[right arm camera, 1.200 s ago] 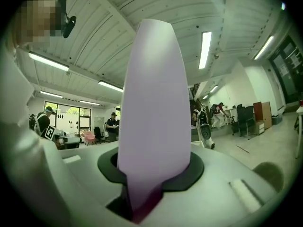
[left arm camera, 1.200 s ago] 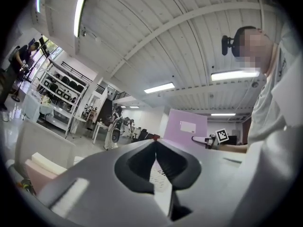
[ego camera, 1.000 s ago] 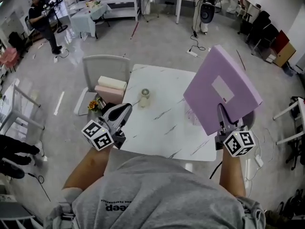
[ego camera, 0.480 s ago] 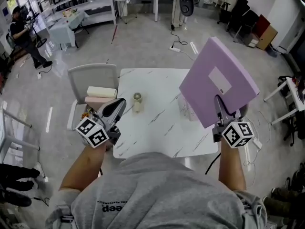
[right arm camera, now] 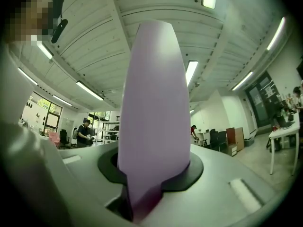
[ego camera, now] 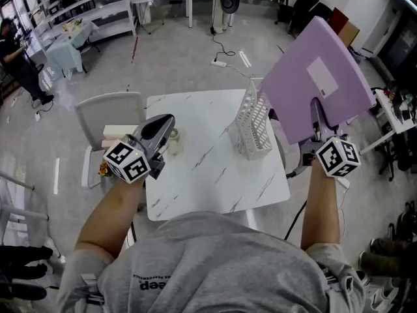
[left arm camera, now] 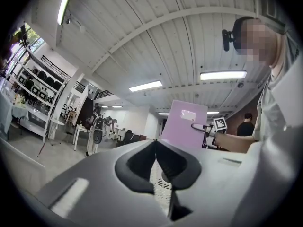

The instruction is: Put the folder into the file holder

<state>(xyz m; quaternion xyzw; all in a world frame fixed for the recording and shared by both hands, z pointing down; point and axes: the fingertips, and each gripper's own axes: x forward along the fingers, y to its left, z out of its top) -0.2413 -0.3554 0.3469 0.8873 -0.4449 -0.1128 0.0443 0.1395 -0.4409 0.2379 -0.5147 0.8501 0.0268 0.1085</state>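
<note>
A big purple folder (ego camera: 319,77) with a white label stands tilted in the air over the table's right edge, and my right gripper (ego camera: 317,117) is shut on its lower edge. In the right gripper view the folder (right arm camera: 154,108) fills the middle, clamped in my right gripper (right arm camera: 147,178). The white mesh file holder (ego camera: 253,119) stands upright on the white marble table (ego camera: 215,181), just left of the folder. My left gripper (ego camera: 164,124) hovers over the table's left edge, shut and empty. From my left gripper (left arm camera: 155,144) the folder (left arm camera: 182,124) shows ahead.
A small pale object (ego camera: 173,142) stands on the table beside my left gripper. A white chair (ego camera: 107,113) with a cream box (ego camera: 117,132) on it stands against the table's left side. A person (ego camera: 19,60) stands far off at the left.
The right gripper has lifted the folder higher and to the right, uncovering the file holder. The left gripper has moved a little over the table's left edge.
</note>
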